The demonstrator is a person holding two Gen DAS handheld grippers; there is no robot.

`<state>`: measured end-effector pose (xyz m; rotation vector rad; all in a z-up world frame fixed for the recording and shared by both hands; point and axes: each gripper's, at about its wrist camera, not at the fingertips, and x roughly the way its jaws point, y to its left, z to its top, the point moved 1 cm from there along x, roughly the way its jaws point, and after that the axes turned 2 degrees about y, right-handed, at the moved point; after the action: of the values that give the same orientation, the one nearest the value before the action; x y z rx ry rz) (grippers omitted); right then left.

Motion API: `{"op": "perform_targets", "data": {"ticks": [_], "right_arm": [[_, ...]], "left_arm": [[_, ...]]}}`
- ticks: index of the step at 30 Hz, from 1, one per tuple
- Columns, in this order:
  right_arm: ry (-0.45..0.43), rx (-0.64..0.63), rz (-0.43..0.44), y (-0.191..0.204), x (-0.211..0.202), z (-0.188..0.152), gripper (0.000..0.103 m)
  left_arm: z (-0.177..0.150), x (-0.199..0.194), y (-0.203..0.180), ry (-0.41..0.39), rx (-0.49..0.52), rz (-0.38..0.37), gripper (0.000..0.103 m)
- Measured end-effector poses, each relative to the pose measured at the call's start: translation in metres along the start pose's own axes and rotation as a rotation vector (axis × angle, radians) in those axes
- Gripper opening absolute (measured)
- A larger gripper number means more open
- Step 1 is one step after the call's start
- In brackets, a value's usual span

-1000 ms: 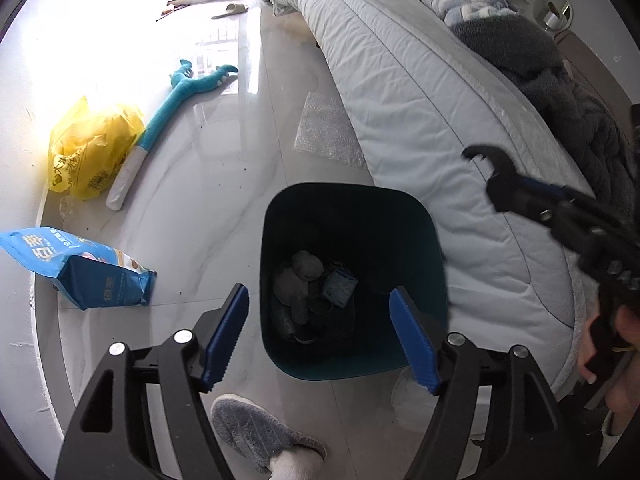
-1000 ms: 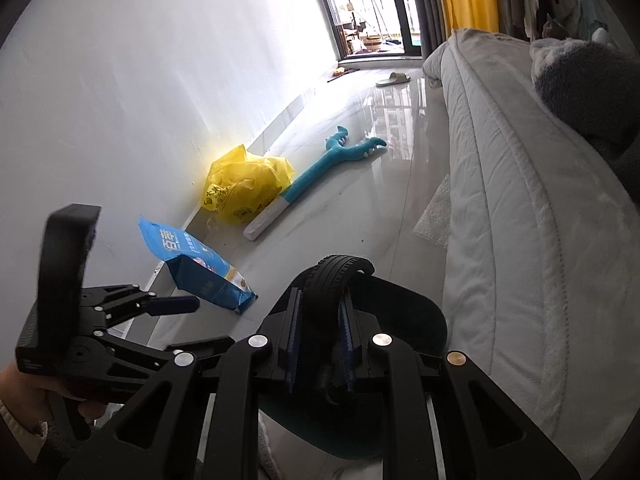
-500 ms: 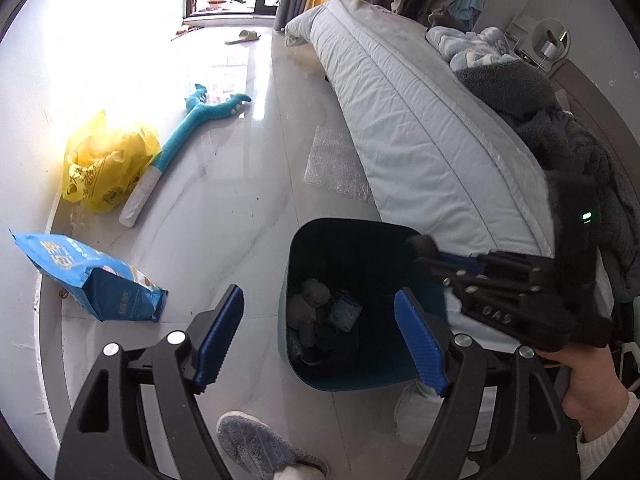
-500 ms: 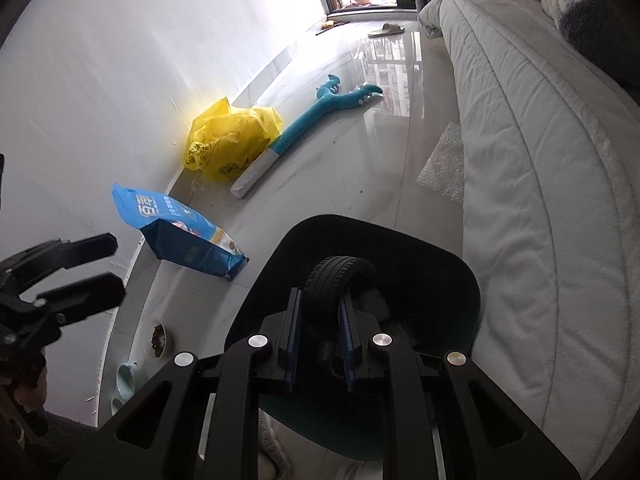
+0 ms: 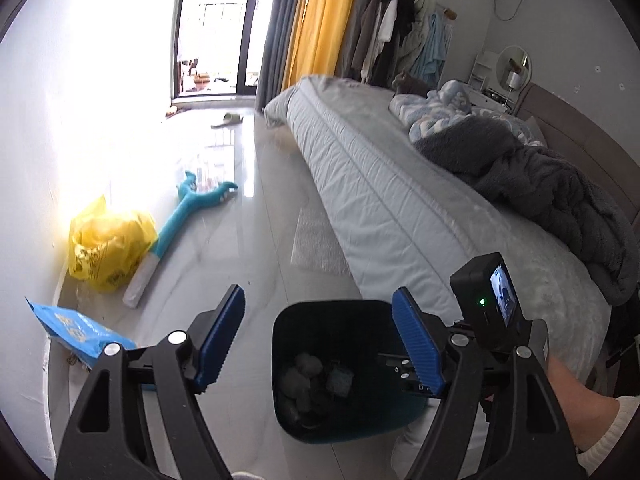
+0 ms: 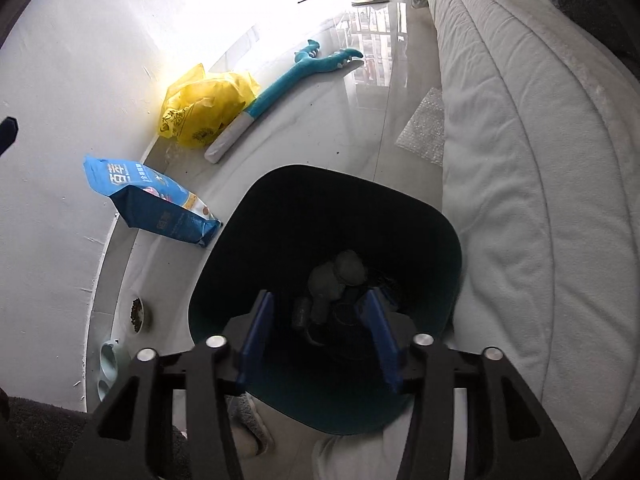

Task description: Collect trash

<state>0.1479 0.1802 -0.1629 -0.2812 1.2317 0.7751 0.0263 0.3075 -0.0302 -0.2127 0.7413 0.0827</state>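
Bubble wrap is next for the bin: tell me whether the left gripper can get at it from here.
Probably yes: the left gripper is open and empty, and the bubble wrap lies on bare floor beside the bed, beyond the bin.

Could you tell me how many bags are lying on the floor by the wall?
2: a yellow bag against the wall beside the teal toy, and a blue bag nearer, left of the bin. Others may be out of view.

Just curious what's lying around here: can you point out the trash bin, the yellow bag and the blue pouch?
trash bin (image 6: 352, 196): right wrist view, on its far inner wall.
yellow bag (image 6: 204, 108): right wrist view, on the crumpled middle.
blue pouch (image 6: 160, 208): right wrist view, on its printed side.
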Motion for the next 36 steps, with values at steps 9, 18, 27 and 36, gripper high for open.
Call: {"op": "perform_targets", "data": {"ticks": [9,18,27,36], "right_arm": [[-0.098,0.006,0.021,-0.010,-0.041,-0.005,0.062],[-0.267,-0.012,-0.016,-0.029,-0.104,-0.014,0.074],[-0.397,0.031,-0.091,-0.068,-0.153,-0.024,0.088],[-0.598,0.054,-0.123,-0.103,-0.220,-0.063,0.098]], "left_arm": [[0.015,-0.016,-0.038,-0.122,0.055,0.035,0.080],[0.021,-0.018,-0.073,-0.180,0.102,0.051,0.089],[0.024,-0.006,-0.108,-0.178,0.097,0.034,0.097],[0.017,-0.013,-0.147,-0.241,0.106,0.080,0.098]]}}
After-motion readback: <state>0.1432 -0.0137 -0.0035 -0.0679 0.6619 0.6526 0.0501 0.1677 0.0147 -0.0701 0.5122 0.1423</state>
